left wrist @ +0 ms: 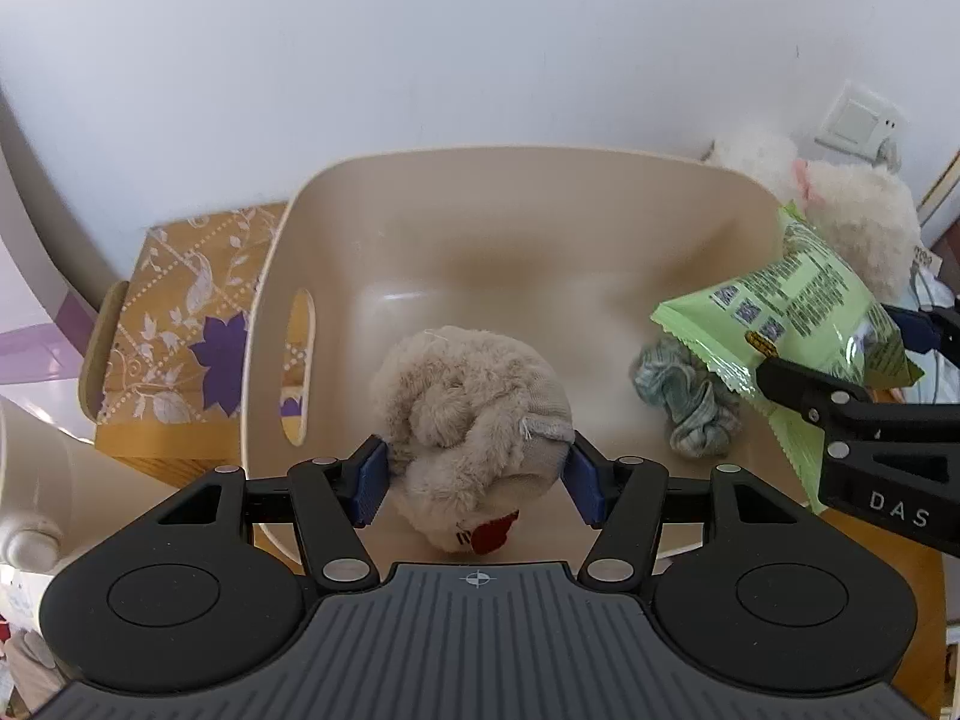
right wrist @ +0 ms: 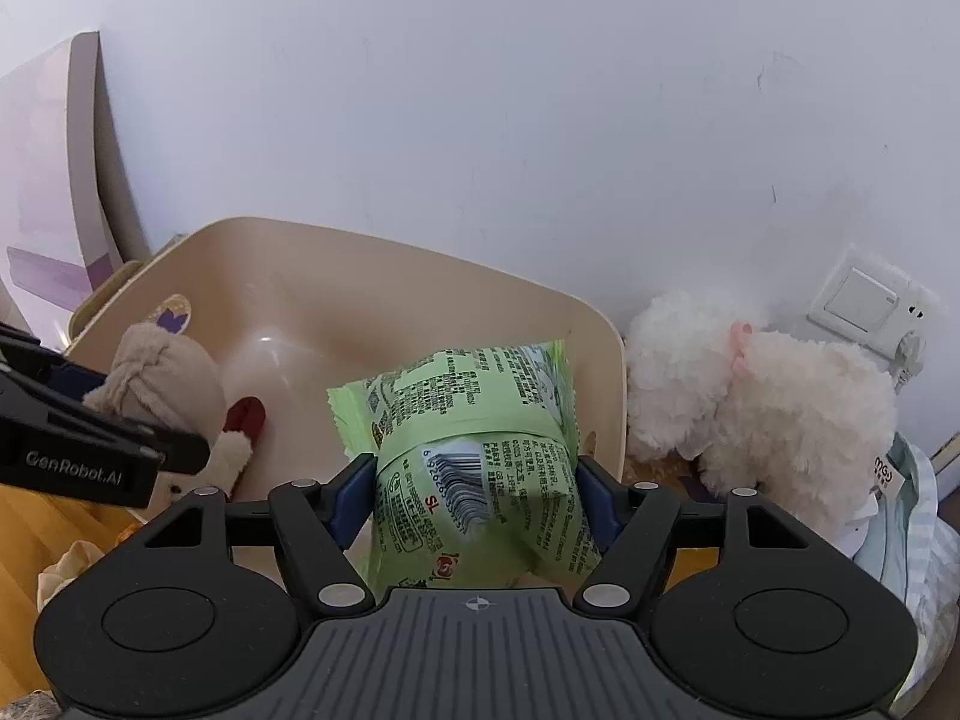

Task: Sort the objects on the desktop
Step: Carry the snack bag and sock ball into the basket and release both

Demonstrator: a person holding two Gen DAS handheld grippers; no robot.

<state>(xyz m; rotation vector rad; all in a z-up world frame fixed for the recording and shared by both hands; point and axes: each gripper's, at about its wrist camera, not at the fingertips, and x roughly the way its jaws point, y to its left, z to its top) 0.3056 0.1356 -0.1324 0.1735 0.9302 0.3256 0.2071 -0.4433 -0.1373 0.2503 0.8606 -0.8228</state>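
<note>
Step in hand: lowering two items into the beige plastic bin [left wrist: 336, 192] for release
Left gripper [left wrist: 477, 471]: clenched on a beige plush toy [left wrist: 474, 408], blue pads [left wrist: 369, 483] pressing its flanks
Plush toy position: inside the bin mouth, near the front wall, apparently not yet resting on the floor
Right gripper [right wrist: 474, 501]: closed around a green snack packet [right wrist: 474, 450], pads against its sides, grip looking light
Packet position: above the bin's right half, over a grey-green scrunchie [left wrist: 687, 402] lying on the bin floor
Doing it well: keep both loads clear of the rim, sink lower before letting go, keep the two grippers apart
Risk: puffy, slippery packet likely to slide out early; soft plush likely to cling to a pad
Outside the bin: white fluffy toy [right wrist: 750, 396] at the wall, patterned tissue box [left wrist: 180, 324] on the left
</note>
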